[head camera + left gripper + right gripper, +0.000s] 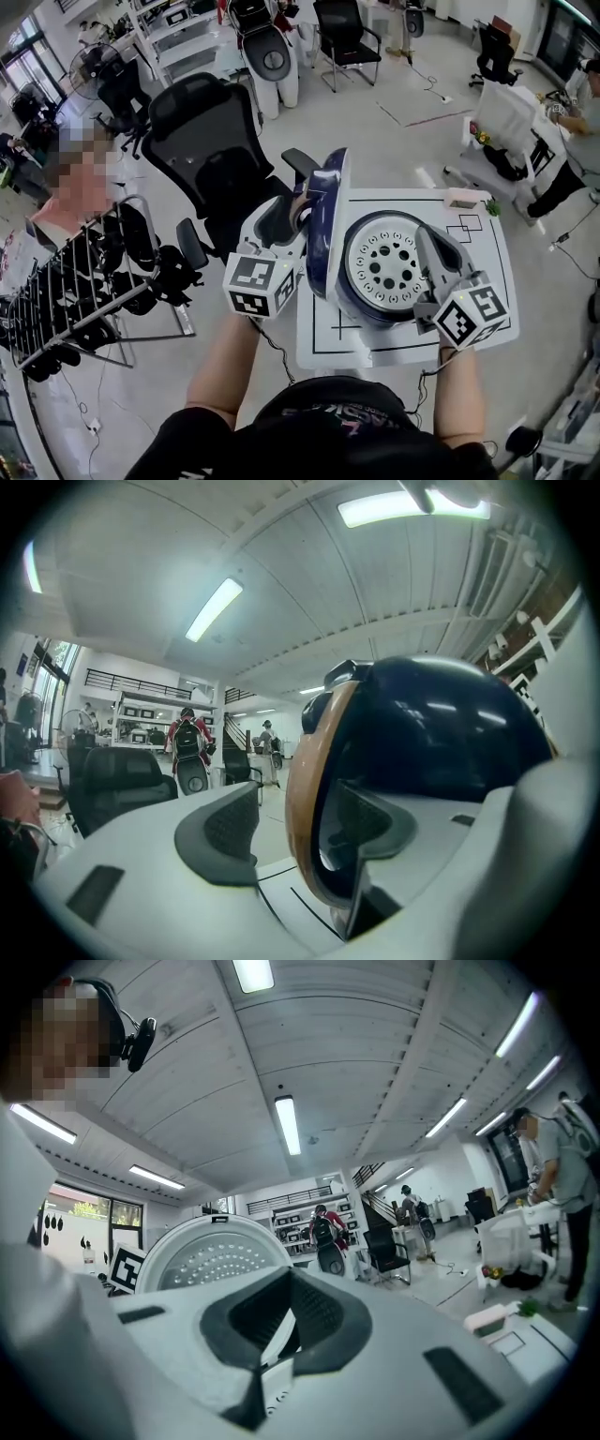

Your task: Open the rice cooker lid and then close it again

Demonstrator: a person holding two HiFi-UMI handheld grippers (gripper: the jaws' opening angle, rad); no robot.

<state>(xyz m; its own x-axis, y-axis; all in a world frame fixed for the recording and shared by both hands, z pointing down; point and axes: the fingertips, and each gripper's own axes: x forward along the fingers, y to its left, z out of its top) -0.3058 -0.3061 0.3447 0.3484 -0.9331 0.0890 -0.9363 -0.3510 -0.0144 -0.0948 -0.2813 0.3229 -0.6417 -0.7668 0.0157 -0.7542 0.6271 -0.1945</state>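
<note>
Left gripper (298, 829) gapes wide with the raised lid (431, 742) loose between its jaws, right gripper (286, 1321) is closed and empty, so that lid could slip free and slam.

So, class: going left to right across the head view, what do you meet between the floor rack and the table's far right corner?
black wire rack → left gripper → rice cooker, lid open → small pale pink block. The right gripper overlaps the cooker, so it is left out.
</note>
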